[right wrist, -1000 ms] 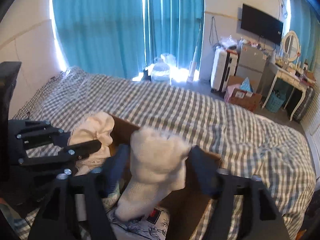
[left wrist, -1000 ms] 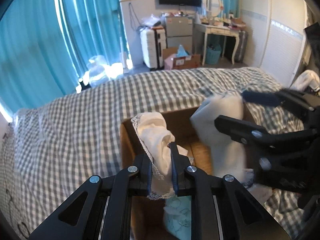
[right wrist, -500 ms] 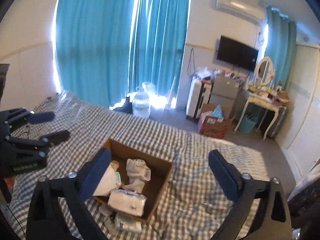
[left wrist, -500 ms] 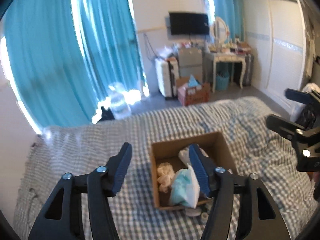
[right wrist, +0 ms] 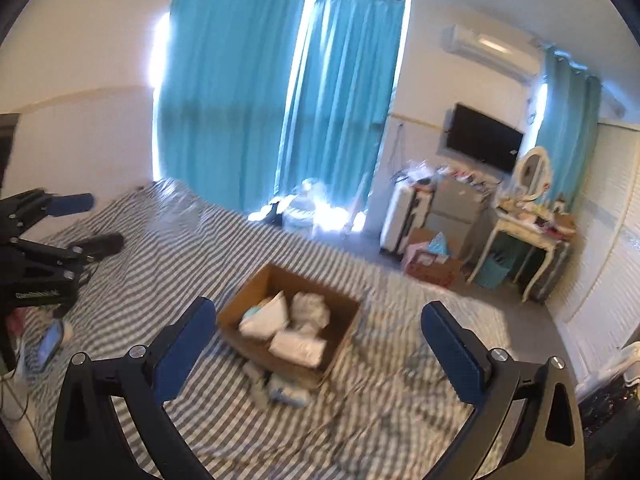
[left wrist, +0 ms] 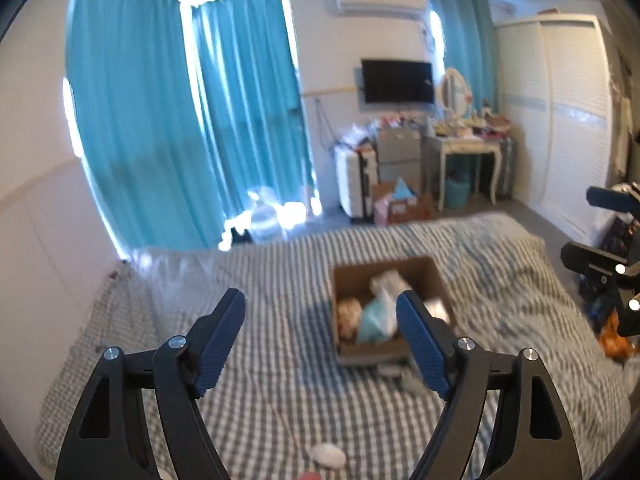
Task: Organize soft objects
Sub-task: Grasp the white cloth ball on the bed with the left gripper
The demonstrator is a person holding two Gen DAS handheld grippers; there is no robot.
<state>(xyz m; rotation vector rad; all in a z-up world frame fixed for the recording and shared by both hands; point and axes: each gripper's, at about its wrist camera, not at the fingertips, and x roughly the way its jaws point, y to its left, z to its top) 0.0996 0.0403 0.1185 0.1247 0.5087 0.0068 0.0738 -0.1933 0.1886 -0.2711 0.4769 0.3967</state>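
- The cardboard box (right wrist: 288,320) sits out in the middle of the bed (right wrist: 168,280), and it's got a decent pile in it: a crumpled white cloth (right wrist: 310,308), a white pack (right wrist: 266,316) leaning next to it, another flat white pack (right wrist: 298,346) toward the near wall, plus a light-blue bag (left wrist: 374,318) and something beige (left wrist: 348,316) in the left view.
- So most of the soft stuff looks sorted to me.
- Not quite finished though: a couple of pale blurry items (right wrist: 280,386) lie on the bed right against the box's near side, outside it.
- There's also a small white thing (left wrist: 328,454) near the bed's near edge, can't tell what it is.
- Left tool (left wrist: 320,344) is spread wide, holding nothing, up high and well back from the box.
- Right tool (right wrist: 318,348) same deal, wide apart and empty.
- My guess: what's left is grabbing those strays.
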